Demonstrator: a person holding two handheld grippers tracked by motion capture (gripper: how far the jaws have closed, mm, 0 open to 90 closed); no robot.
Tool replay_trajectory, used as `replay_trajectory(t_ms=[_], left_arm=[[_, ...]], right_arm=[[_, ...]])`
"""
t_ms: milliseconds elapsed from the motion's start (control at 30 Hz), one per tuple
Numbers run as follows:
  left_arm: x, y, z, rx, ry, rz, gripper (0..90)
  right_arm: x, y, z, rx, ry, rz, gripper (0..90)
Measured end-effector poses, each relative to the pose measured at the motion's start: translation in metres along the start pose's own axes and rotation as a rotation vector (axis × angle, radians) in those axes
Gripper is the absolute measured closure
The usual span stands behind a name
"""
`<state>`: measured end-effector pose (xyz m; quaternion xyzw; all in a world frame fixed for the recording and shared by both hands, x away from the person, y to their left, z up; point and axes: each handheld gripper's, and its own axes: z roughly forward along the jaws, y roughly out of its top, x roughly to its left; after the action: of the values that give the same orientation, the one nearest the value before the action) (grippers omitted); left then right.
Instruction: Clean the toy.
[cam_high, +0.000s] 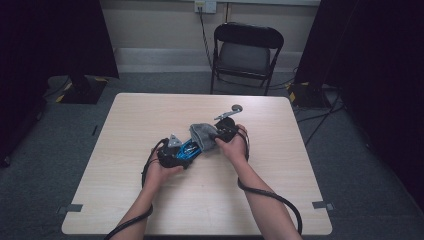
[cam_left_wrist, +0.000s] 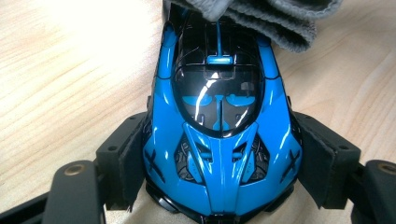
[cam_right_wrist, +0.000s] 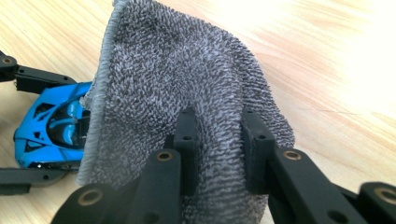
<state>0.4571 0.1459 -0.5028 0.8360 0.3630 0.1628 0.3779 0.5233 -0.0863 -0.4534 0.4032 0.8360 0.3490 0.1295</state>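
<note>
A blue and black toy car (cam_left_wrist: 219, 140) lies on the wooden table (cam_high: 150, 115), clamped at its sides by my left gripper (cam_left_wrist: 219, 177). In the high view the car (cam_high: 188, 148) sits at the table's middle with the left gripper (cam_high: 172, 155) just left of it. A grey towel cloth (cam_right_wrist: 177, 93) hangs bunched in my right gripper (cam_right_wrist: 217, 140), whose jaws pinch a fold of it. The cloth (cam_high: 202, 134) drapes over the car's far end, also seen in the left gripper view as the cloth (cam_left_wrist: 275, 18). The right gripper (cam_high: 225, 131) stands right of the cloth.
A black folding chair (cam_high: 246, 52) stands beyond the table's far edge. Cables trail from both grippers along the person's forearms toward the near edge. Dark curtains hang at both sides of the room.
</note>
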Motion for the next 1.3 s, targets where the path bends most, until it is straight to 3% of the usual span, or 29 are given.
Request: replay_trajectory(t_ms=[533,800,933,1133,1300], left_arm=[[-0.001,0.000,0.000,-0.001,-0.004,-0.008,25.9],[0.000,0.000,0.000,-0.001,-0.003,-0.007,26.0],[0.000,0.000,0.000,-0.001,-0.003,-0.006,25.9],[-0.001,0.000,0.000,-0.002,-0.002,-0.010,25.9],[-0.001,0.000,0.000,-0.001,-0.003,-0.011,25.9]], right_arm=[[-0.016,-0.013,-0.008,0.005,-0.045,0.002,71.3],[-0.037,-0.028,-0.025,-0.013,-0.072,0.064,71.1],[-0.040,-0.029,-0.035,-0.036,-0.076,0.069,71.0],[-0.024,-0.017,-0.047,-0.092,-0.023,0.034,70.5],[0.001,-0.005,-0.041,-0.097,0.012,-0.012,70.2]])
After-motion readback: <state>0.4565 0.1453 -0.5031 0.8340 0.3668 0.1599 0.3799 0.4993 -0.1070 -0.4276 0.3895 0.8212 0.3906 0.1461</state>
